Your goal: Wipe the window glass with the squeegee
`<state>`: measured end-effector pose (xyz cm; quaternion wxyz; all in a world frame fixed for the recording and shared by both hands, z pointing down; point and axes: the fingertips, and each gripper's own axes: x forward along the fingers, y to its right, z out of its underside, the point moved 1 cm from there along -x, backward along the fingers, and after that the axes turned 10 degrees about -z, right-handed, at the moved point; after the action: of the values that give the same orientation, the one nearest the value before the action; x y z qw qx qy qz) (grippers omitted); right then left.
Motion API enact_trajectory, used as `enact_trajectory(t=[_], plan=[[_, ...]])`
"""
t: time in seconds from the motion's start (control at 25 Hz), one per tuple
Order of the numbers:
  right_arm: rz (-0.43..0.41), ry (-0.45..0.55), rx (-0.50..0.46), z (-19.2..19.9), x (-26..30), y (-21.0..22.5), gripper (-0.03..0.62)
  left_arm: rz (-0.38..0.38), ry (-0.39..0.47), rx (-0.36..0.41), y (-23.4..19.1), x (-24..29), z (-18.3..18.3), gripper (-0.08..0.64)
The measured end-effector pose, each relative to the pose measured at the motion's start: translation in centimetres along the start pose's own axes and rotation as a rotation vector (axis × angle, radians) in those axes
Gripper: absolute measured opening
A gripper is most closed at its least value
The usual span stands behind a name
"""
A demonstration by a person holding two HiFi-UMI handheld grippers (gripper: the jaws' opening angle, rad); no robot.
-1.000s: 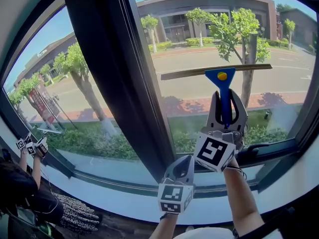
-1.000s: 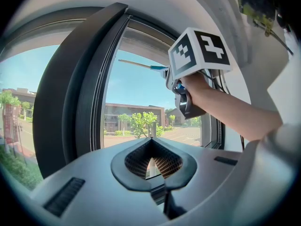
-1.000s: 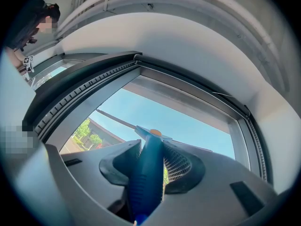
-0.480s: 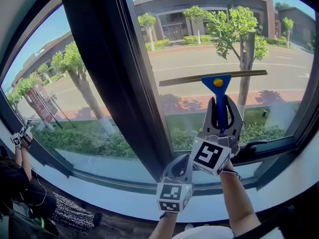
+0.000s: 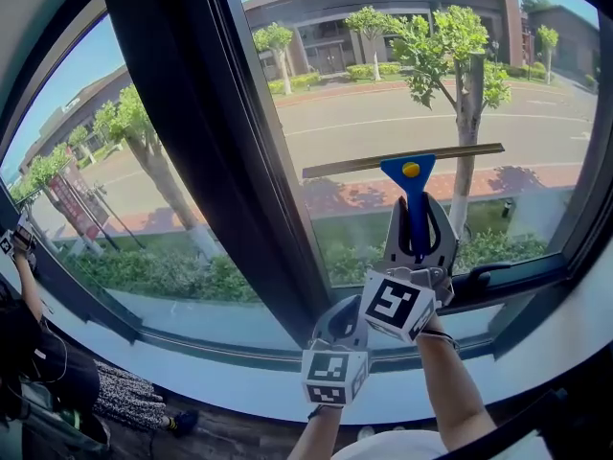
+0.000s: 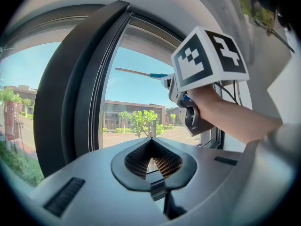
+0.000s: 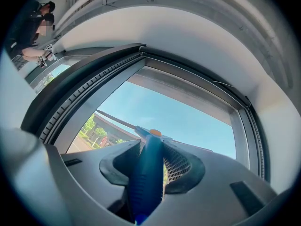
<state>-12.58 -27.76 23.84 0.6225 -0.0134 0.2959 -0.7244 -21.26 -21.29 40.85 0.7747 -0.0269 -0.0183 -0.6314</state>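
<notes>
Right gripper (image 5: 419, 226) pinching squeegee (image 5: 406, 167), blade on glass (image 5: 364, 103) mid-pane at 12 o'clock. Left gripper (image 5: 347, 312) pressed together, empty, at 7. I judge lower pane left.

Right of the dark window post (image 5: 215, 151), your right gripper (image 5: 419, 220) clamps the blue squeegee (image 5: 410, 172) by its handle, blade flat across the glass (image 5: 536, 84). Your left gripper (image 5: 345, 312) hangs lower, nearer the post's foot. Far left of the post, a person (image 5: 34, 362).

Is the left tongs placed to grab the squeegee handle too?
Probably not: the right tongs enclose most of the squeegee handle; the left tongs sit shut just below them.
</notes>
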Motion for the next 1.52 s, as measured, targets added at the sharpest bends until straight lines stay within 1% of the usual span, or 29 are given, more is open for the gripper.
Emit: enact_trajectory(t=[0.12, 0.28, 0.44, 0.52, 0.84, 1.52], plan=[[-0.009, -0.009, -0.007, 0.6, -0.3, -0.3, 0.149, -0.006, -0.010, 0.002, -0.2, -0.1, 0.3, 0.002], [-0.015, -0.030, 0.022, 1.8, -0.7, -0.9, 0.149, -0.016, -0.012, 0.002, -0.4, 0.1, 0.5, 0.002], [-0.026, -0.051, 0.016, 2.7, -1.2, -1.4, 0.149, -0.018, -0.014, -0.001, -0.2, 0.1, 0.7, 0.002], [-0.030, -0.067, 0.018, 3.3, -1.5, -1.6, 0.149, -0.015, -0.019, 0.000, 0.0, 0.1, 0.9, 0.002], [-0.046, -0.134, 0.075, 5.3, -2.7, -2.7, 0.149, -0.020, -0.037, 0.002, -0.1, -0.7, 1.3, 0.003], [-0.087, -0.253, 0.101, 8.9, -4.1, -5.0, 0.149, -0.032, -0.067, 0.012, -1.1, -2.1, 2.2, 0.003]])
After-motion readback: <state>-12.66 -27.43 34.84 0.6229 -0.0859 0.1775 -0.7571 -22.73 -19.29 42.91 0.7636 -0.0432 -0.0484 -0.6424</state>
